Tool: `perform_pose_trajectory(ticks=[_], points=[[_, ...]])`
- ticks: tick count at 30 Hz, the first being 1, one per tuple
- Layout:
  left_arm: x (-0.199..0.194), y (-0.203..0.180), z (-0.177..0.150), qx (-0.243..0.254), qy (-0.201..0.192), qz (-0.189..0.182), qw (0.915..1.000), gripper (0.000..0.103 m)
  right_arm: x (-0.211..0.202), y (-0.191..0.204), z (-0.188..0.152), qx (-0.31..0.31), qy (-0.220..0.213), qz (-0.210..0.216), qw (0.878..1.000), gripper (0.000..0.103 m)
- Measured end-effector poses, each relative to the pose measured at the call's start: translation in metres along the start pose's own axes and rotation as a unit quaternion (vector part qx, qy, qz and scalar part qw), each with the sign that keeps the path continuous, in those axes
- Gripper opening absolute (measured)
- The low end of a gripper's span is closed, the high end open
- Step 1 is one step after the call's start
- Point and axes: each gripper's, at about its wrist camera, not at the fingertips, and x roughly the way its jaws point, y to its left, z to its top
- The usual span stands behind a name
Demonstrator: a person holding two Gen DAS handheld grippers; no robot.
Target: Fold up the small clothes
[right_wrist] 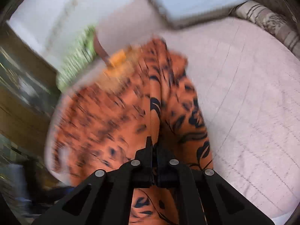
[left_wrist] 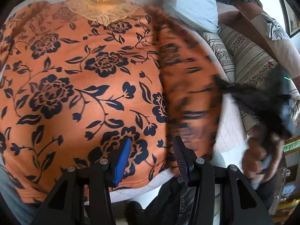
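Folding step in hand: right claw (right_wrist: 153, 146) pinching a fold of the orange floral top (left_wrist: 97, 78) on the bed (right_wrist: 253, 97). Left claw (left_wrist: 151, 159) spread, empty, above the near hem. Next, probably: carrying the pinched side across, then smoothing flat.

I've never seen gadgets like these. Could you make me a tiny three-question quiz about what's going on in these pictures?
1. True or false: the left gripper has its blue-padded jaws apart, with nothing pinched between them.
2. What pattern covers the orange fabric top lying on the white quilted bed cover?
A. black flowers
B. green stripes
C. white dots
3. Fill in: the right gripper is shut on the ____.

Key:
1. True.
2. A.
3. The orange fabric top; a fold of it rises between the closed jaws.
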Motion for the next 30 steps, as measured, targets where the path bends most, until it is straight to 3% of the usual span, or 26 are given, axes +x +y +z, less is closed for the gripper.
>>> perform_pose_trajectory(ticks=[4,8,14,19,22,24,25,26,27,30], points=[[0.024,-0.015,0.003,0.003,0.017,-0.019,0.9997,0.047,-0.040,-0.052,0.024,0.063,-0.064,0.001,0.996,0.003],[0.055,-0.035,0.005,0.029,0.044,-0.016,0.9985,0.047,-0.042,-0.100,0.034,0.098,-0.056,-0.032,0.993,0.003],[0.067,-0.045,0.009,0.033,0.044,-0.015,0.9983,0.048,-0.068,-0.085,0.059,0.062,-0.060,-0.015,0.996,0.003],[0.062,-0.041,0.012,0.036,0.042,-0.019,0.9983,0.048,-0.071,-0.092,0.107,0.013,-0.044,-0.145,0.988,0.006],[0.052,-0.030,0.007,0.029,0.039,-0.014,0.9987,0.048,-0.051,-0.113,0.100,0.027,0.001,-0.183,0.983,0.010],[0.035,-0.014,0.001,0.016,0.025,-0.001,0.9996,0.048,-0.060,-0.103,0.074,0.030,-0.004,-0.175,0.984,0.016],[0.025,-0.007,-0.002,0.009,0.017,0.004,0.9998,0.048,-0.066,-0.092,0.060,0.027,-0.014,-0.162,0.986,0.033],[0.008,0.007,-0.006,-0.005,0.000,0.011,0.9999,0.048,-0.074,-0.080,0.043,0.024,-0.022,-0.142,0.989,0.057],[-0.005,0.017,-0.011,-0.019,-0.012,0.020,0.9996,0.049,-0.079,-0.068,0.022,0.022,-0.029,-0.109,0.993,0.064],[-0.046,0.064,-0.016,-0.088,-0.057,0.063,0.9925,0.051,-0.063,-0.046,-0.028,0.039,0.002,-0.065,0.997,0.066]])
